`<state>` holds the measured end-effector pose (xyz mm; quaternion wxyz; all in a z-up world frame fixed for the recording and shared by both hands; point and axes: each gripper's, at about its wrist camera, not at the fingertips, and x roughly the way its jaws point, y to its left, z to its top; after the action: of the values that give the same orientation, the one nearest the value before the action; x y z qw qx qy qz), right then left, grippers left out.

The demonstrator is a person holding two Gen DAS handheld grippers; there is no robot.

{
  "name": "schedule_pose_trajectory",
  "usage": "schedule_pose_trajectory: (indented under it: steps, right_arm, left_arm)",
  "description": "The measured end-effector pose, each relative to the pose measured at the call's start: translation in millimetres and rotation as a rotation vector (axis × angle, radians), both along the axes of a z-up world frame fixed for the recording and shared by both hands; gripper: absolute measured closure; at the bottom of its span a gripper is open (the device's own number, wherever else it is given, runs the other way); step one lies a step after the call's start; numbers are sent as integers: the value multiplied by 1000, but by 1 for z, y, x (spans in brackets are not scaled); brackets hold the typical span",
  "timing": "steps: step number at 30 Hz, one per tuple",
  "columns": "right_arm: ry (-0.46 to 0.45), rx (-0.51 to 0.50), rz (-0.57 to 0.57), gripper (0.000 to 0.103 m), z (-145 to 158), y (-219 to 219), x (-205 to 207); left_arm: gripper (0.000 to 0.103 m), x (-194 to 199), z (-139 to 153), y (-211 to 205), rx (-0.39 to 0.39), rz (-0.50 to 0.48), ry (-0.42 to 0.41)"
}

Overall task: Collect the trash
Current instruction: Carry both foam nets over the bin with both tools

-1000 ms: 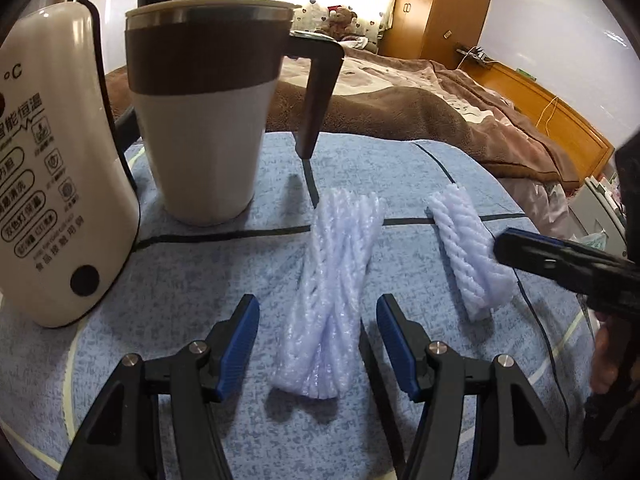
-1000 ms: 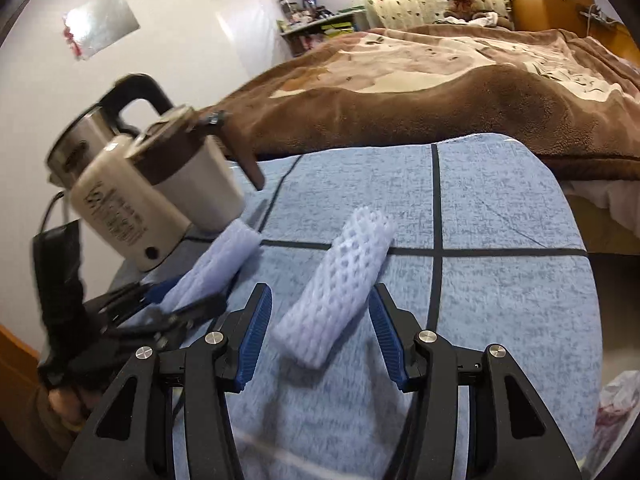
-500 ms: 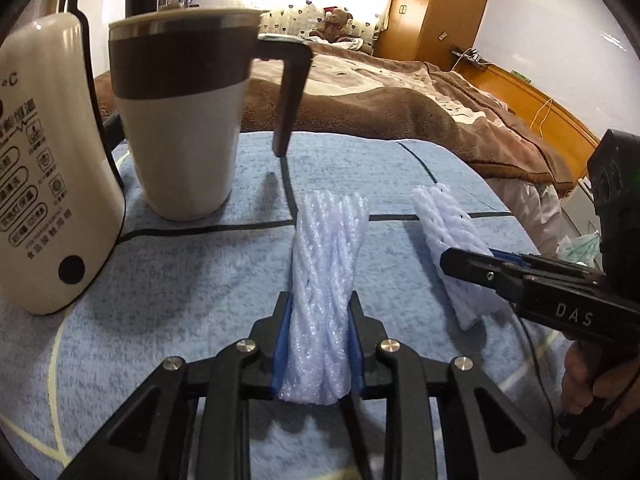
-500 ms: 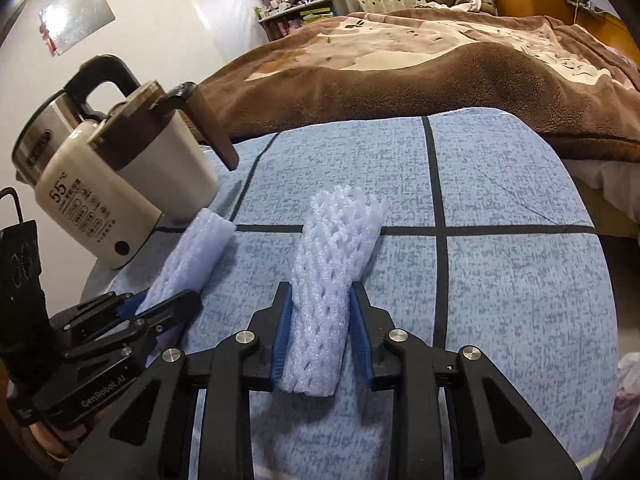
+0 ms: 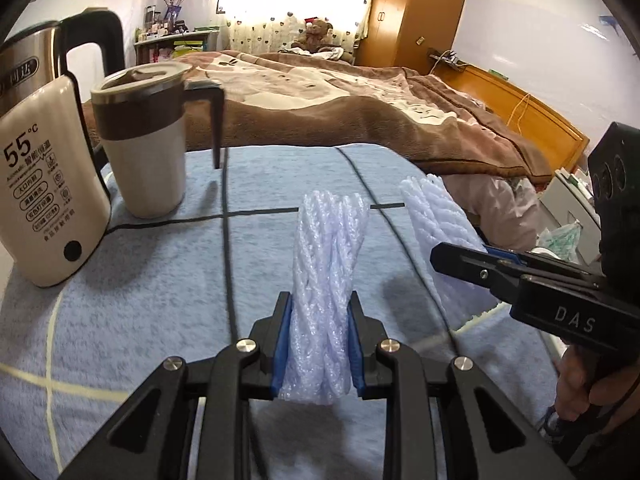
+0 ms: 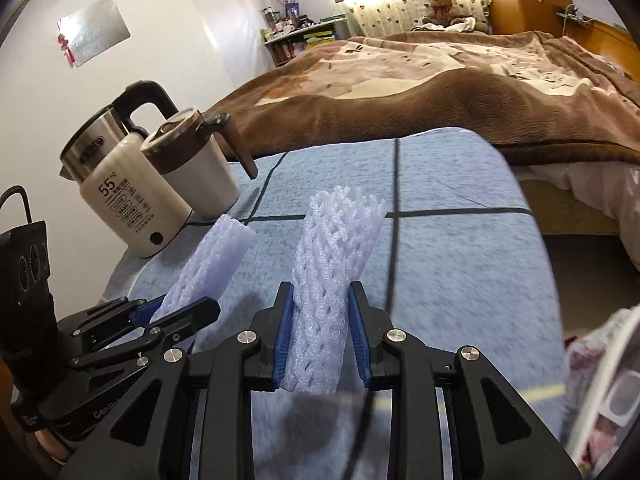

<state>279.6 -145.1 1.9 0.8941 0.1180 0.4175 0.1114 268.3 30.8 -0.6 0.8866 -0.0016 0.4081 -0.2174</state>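
Note:
My left gripper (image 5: pixel 318 344) is shut on a white foam net sleeve (image 5: pixel 326 264) and holds it lifted above the blue tablecloth (image 5: pixel 160 280). My right gripper (image 6: pixel 320 336) is shut on a second white foam net sleeve (image 6: pixel 332 264), also raised off the cloth. In the left wrist view the right gripper (image 5: pixel 500 264) shows at the right with its sleeve (image 5: pixel 436 216). In the right wrist view the left gripper (image 6: pixel 160 316) shows at the lower left with its sleeve (image 6: pixel 212 264).
A cream and brown mug (image 5: pixel 148 140) and a cream 55°C warmer (image 5: pixel 48 200) stand at the table's far left, a steel kettle (image 5: pixel 24 68) behind them. A bed with a brown blanket (image 5: pixel 360 112) lies beyond. A plastic bag (image 5: pixel 560 236) sits right of the table.
Both grippers went from open around the sleeves to shut on them, then lifted them off the tablecloth. The mug and warmer now look farther away.

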Motion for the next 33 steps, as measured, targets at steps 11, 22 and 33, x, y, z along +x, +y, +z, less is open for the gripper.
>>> schedule_pose_trajectory:
  steps: [11, 22, 33]
  right_arm:
    - [-52, -24, -36, 75, 26, -36, -62]
    - [-88, -9, -125, 75, 45, -90, -115]
    - [-100, -74, -263, 75, 49, -161, -168]
  left_arm:
    - [77, -44, 25, -42, -9, -46, -51]
    - [76, -79, 34, -98, -8, -127, -76]
    - [76, -113, 32, -182, -12, -264, -76]
